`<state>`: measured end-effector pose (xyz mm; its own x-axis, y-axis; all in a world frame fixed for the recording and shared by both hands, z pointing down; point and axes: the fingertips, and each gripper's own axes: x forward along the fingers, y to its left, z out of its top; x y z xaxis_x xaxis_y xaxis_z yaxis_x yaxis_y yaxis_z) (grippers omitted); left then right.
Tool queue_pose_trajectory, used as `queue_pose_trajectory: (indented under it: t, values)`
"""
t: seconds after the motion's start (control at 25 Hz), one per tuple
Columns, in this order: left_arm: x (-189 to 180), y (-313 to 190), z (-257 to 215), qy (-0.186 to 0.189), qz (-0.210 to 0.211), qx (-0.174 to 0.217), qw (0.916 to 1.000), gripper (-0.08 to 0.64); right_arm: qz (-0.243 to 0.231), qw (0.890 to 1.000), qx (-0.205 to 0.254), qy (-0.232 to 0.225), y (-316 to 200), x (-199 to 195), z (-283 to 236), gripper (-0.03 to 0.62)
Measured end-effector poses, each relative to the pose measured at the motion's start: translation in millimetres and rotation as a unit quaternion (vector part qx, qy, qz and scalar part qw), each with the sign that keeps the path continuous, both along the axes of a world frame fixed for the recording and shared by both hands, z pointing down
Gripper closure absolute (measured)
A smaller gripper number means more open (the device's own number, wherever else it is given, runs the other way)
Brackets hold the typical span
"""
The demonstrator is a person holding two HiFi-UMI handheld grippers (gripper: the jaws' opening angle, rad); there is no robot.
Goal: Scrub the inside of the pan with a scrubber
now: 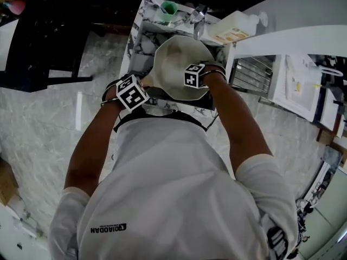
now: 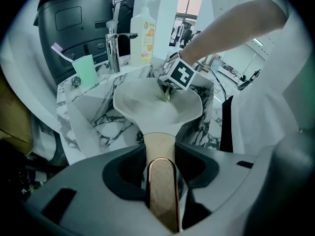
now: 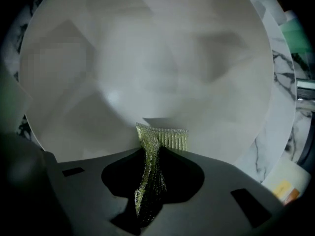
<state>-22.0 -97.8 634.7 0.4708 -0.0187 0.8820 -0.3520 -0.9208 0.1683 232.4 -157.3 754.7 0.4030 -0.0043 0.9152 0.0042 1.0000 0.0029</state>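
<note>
A pale cream pan (image 1: 174,64) is held over a marble sink, its bowl (image 2: 157,104) tilted toward me. Its wooden handle (image 2: 162,181) runs back between the left gripper's jaws, and my left gripper (image 1: 132,92) is shut on it. My right gripper (image 1: 195,76) reaches into the pan from the right, shut on a green mesh scrubber (image 3: 158,146). The scrubber's tip (image 2: 163,95) presses against the pan's inner wall (image 3: 147,63). The jaws themselves are hidden under the marker cubes in the head view.
A chrome tap (image 2: 113,45) stands behind the marble sink (image 2: 88,122), with a green cup (image 2: 85,69) holding a toothbrush at its left and a soap bottle (image 2: 142,36) at its right. A dish rack (image 1: 252,75) and white counter (image 1: 303,85) lie to the right.
</note>
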Motion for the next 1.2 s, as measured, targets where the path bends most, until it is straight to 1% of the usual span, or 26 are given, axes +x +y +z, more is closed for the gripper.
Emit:
queue_pose_trajectory:
  t: [0.16,0.36,0.48,0.6,0.64,0.72,0.8,0.92,1.08,1.16,1.2]
  values:
    - [1,2,3,-0.001,0.0,-0.003,1.0,0.368,0.038,0.999,-0.028,0.003,21,0,-3,0.492]
    - [0,6,8,-0.005,0.003,-0.004,1.0,0.368,0.097,0.994,-0.05,-0.003,40,-8,-5,0.492]
    - [-1,6,9,-0.007,0.005,0.001,1.0,0.368,0.139,0.988,-0.062,-0.009,49,-13,-6,0.492]
    - [0,6,9,-0.007,0.005,0.001,1.0,0.368,0.19,0.979,-0.075,-0.014,58,-18,-5,0.492]
    - [0,5,9,-0.007,0.006,0.002,1.0,0.368,0.213,0.974,-0.08,-0.013,63,-19,-7,0.492]
    - [-1,5,9,-0.008,0.006,0.005,0.9999,0.367,0.267,0.959,-0.092,-0.018,73,-25,-14,0.492]
    - [-1,4,9,-0.01,0.008,0.01,0.9999,0.367,0.304,0.946,-0.106,-0.033,80,-34,-18,0.492]
    - [0,5,9,-0.011,0.01,0.014,0.9998,0.367,0.341,0.931,-0.125,-0.05,87,-44,-20,0.492]
    - [0,4,9,-0.011,0.01,0.013,0.9998,0.367,0.385,0.906,-0.158,-0.072,96,-60,-25,0.492]
    - [0,5,9,-0.01,0.009,0.01,0.9999,0.367,0.409,0.891,-0.176,-0.084,101,-70,-28,0.492]
    - [0,5,9,-0.009,0.008,0.007,0.9999,0.367,0.424,0.882,-0.184,-0.091,103,-74,-29,0.492]
